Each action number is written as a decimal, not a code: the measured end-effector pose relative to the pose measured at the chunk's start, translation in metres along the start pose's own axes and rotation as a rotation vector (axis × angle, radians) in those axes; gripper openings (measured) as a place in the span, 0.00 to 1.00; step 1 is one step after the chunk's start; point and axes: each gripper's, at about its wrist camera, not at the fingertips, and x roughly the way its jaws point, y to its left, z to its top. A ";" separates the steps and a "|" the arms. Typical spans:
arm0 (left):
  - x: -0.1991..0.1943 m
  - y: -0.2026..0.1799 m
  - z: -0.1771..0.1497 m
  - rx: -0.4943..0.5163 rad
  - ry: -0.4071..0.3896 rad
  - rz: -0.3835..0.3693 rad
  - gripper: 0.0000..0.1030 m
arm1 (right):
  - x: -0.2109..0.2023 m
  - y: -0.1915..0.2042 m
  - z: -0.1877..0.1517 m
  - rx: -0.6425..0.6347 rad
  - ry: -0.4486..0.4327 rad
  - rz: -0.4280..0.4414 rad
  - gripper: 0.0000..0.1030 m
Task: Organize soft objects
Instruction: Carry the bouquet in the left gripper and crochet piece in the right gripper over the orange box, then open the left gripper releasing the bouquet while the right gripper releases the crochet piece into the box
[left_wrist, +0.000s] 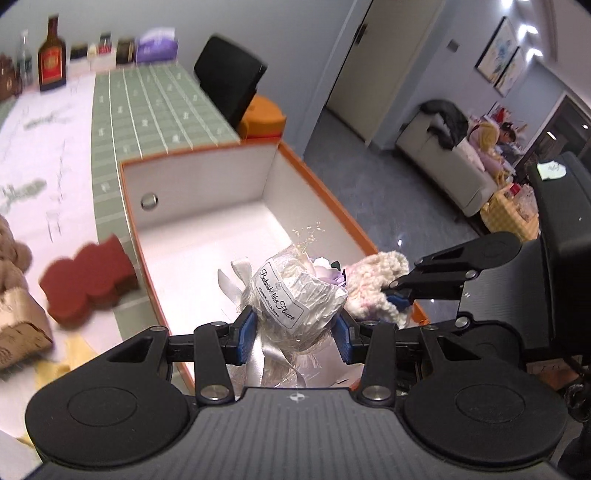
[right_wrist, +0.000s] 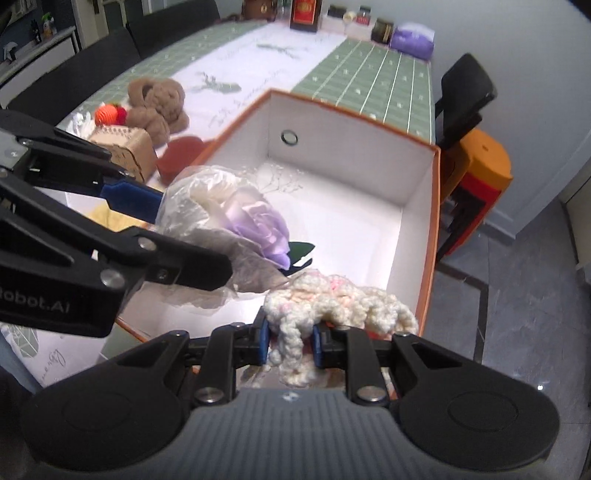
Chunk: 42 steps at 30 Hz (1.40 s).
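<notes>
My left gripper (left_wrist: 295, 334) is shut on a small wrapped bouquet (left_wrist: 291, 295) with a purple flower, a white ribbon and a printed label; it hangs over the near end of the orange-rimmed white box (left_wrist: 199, 181). In the right wrist view the same bouquet (right_wrist: 236, 218) shows from the side, held by the left gripper's blue pads (right_wrist: 133, 201). My right gripper (right_wrist: 290, 345) is shut on a cream crocheted knit piece (right_wrist: 332, 299), just above the box's near rim (right_wrist: 432, 236). That knit piece (left_wrist: 373, 284) appears beside the bouquet in the left wrist view. The box interior looks empty.
Left of the box on the green-and-white tablecloth lie a dark red scalloped box (left_wrist: 86, 280), a brown plush bear (right_wrist: 159, 103), a wooden basket (right_wrist: 123, 147) and a red-orange ball (right_wrist: 107, 114). Bottles and tins (left_wrist: 51, 59) line the far end. Black chairs (right_wrist: 461, 96) and an orange stool (right_wrist: 476, 184) stand alongside.
</notes>
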 end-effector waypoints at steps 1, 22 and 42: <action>0.006 0.001 0.001 -0.013 0.022 0.007 0.48 | 0.004 -0.001 0.000 -0.003 0.023 0.008 0.20; 0.046 0.012 0.007 -0.218 0.200 0.138 0.51 | 0.063 -0.011 0.013 -0.069 0.238 0.093 0.32; 0.022 0.016 0.008 -0.236 0.157 0.073 0.79 | 0.023 -0.004 0.022 -0.081 0.203 0.011 0.50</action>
